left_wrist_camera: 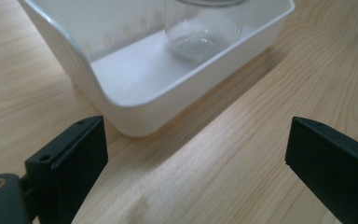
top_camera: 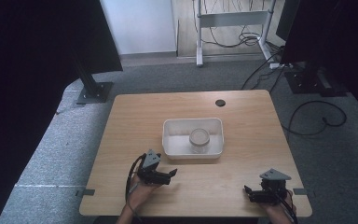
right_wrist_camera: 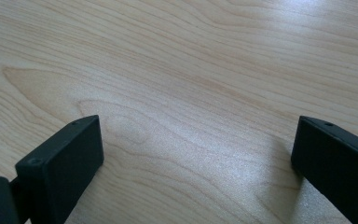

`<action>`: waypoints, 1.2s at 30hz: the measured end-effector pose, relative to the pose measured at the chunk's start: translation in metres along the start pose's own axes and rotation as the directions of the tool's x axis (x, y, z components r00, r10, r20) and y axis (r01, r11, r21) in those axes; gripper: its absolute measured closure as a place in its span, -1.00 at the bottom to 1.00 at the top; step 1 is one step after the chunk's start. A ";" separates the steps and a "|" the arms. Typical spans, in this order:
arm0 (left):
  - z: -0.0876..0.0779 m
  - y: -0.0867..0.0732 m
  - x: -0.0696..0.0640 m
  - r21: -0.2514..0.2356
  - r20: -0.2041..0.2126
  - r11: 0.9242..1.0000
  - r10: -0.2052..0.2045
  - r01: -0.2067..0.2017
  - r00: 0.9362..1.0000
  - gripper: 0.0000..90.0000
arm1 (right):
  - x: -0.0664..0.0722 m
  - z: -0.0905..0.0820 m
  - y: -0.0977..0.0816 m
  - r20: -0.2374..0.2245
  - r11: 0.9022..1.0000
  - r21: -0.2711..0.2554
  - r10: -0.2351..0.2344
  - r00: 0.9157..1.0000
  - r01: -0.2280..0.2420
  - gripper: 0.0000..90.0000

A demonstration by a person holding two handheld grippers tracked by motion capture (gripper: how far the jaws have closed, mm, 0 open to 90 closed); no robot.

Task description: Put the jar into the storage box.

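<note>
The clear glass jar (top_camera: pixel 199 139) stands upright inside the white plastic tub (top_camera: pixel 169 140), a little right of the tub's middle, and nothing else lies in the tub with it. From above I see a pale round top on the jar, but I cannot tell whether that is a lid or just the open mouth; through its clear wall in the left gripper view the jar (left_wrist_camera: pixel 204 28) looks empty. The tub sits near the middle of the wooden table (top_camera: pixel 130 116), its near wall facing me. My left gripper (top_camera: pixel 168 176) hovers just short of the tub's near left corner, aimed toward it, jaws spread wide with nothing between them; in its own view the tub's rounded corner (left_wrist_camera: pixel 135 100) lies just beyond the jaw tips. My right gripper (top_camera: pixel 247 192) rests low at the table's near right edge, well apart from the tub, its jaws also spread wide over bare wood (right_wrist_camera: pixel 191 93). I judge the work has hardly begun: neither gripper touches the jar or the tub, and nothing has been lifted. What is left, as I read it, is everything that matters: bringing the left gripper in over the rim, closing on the jar, and perhaps steadying the tub with the right.
</note>
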State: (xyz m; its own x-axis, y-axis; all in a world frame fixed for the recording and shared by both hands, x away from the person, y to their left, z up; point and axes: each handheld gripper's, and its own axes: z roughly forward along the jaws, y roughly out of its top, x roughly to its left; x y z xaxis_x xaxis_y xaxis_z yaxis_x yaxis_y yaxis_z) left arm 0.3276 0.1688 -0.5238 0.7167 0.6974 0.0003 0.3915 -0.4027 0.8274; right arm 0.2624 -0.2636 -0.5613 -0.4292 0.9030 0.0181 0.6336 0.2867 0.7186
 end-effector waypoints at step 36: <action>0.009 -0.027 0.004 0.171 -0.042 0.985 0.019 -0.011 0.999 -0.88 | 0.000 0.000 0.000 0.000 1.000 0.000 0.001 1.000 -0.001 -0.96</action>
